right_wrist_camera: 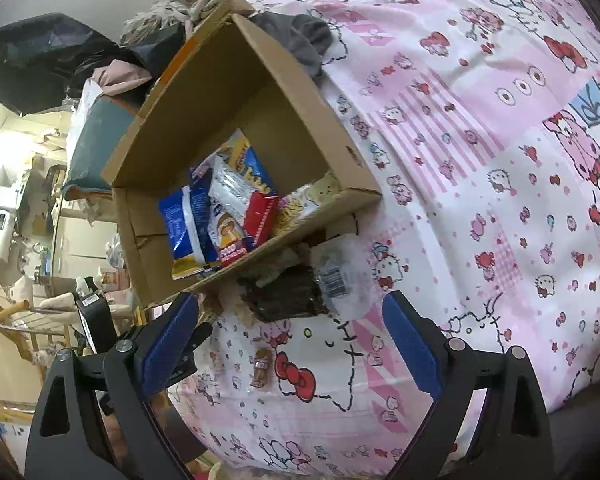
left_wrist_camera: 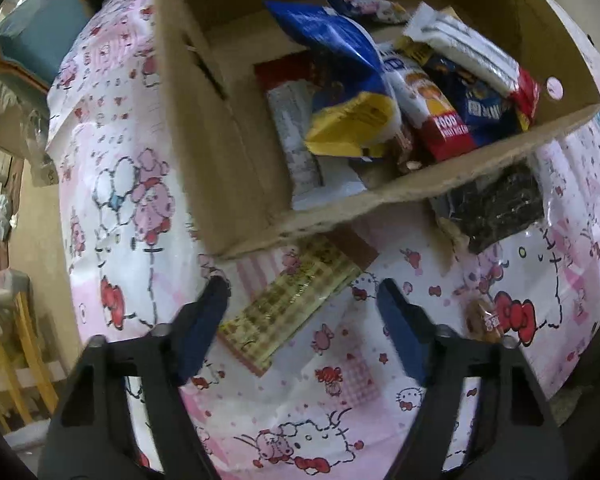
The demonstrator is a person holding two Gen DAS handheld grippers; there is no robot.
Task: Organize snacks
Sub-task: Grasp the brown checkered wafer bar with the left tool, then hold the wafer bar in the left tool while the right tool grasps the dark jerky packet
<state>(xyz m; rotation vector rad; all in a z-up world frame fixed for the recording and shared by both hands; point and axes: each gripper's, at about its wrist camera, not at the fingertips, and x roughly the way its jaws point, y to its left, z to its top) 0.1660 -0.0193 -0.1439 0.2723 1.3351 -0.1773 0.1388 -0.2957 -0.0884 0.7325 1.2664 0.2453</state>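
Observation:
A cardboard box (left_wrist_camera: 236,152) stands on a pink Hello Kitty sheet and holds several snack packets, among them a blue-and-yellow bag (left_wrist_camera: 340,80) and a red-and-white packet (left_wrist_camera: 432,112). A gold patterned flat packet (left_wrist_camera: 296,300) lies on the sheet against the box's front, between the fingers of my open, empty left gripper (left_wrist_camera: 304,292). A dark seaweed pack (left_wrist_camera: 496,204) lies by the box's corner; it also shows in the right wrist view (right_wrist_camera: 288,296). A small brown candy (left_wrist_camera: 486,320) lies on the sheet, seen too in the right wrist view (right_wrist_camera: 261,366). My right gripper (right_wrist_camera: 292,312) is open and empty, just short of the seaweed pack. The box (right_wrist_camera: 140,232) stands beyond it.
The sheet (right_wrist_camera: 480,200) spreads wide to the right of the box. A grey cloth (right_wrist_camera: 300,40) lies behind the box. Left of the bed are a teal cushion (left_wrist_camera: 40,40), wooden furniture (left_wrist_camera: 16,344) and household clutter (right_wrist_camera: 32,200).

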